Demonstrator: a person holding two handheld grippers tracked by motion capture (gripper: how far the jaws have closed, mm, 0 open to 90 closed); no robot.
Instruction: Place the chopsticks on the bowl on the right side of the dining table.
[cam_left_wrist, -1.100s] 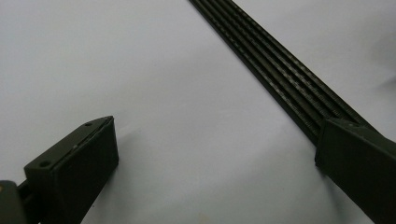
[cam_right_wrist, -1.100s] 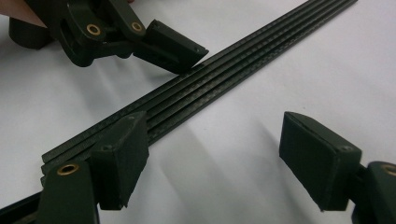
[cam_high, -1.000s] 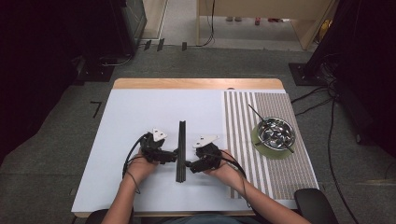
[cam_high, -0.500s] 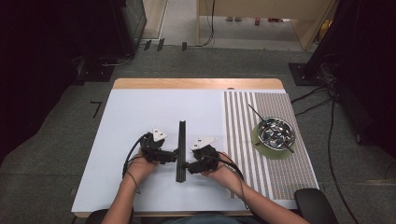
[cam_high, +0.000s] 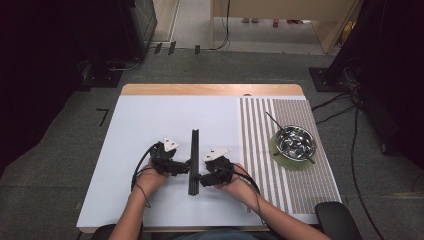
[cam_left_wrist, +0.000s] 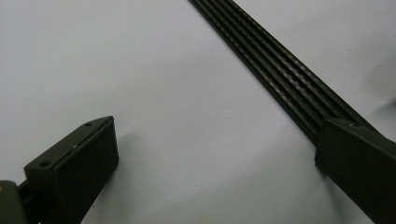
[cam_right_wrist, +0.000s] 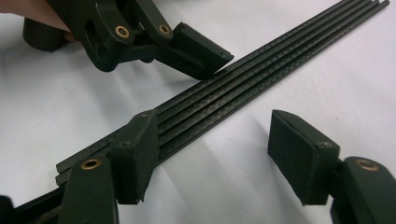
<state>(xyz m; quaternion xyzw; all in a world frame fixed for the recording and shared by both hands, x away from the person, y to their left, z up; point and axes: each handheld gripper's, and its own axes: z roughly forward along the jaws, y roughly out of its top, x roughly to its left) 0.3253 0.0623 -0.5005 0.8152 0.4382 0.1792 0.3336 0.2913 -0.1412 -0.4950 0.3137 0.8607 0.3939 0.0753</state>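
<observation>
A flat bundle of thin black rods lies lengthwise on the white table between my two hands. My left gripper is at the bundle's left side. In the left gripper view it is open, with one fingertip resting on the rods and the other on bare table. My right gripper sits at the bundle's right side near its front end. Its jaws have just been closing and stand open. One fingertip lies on top of the rods. Bare table shows in the gap between the jaws.
A striped mat covers the table's right part. On it stands a steel bowl on a green ring, with a thin stick across it. The left gripper shows across the rods in the right gripper view. Cables trail from both grippers.
</observation>
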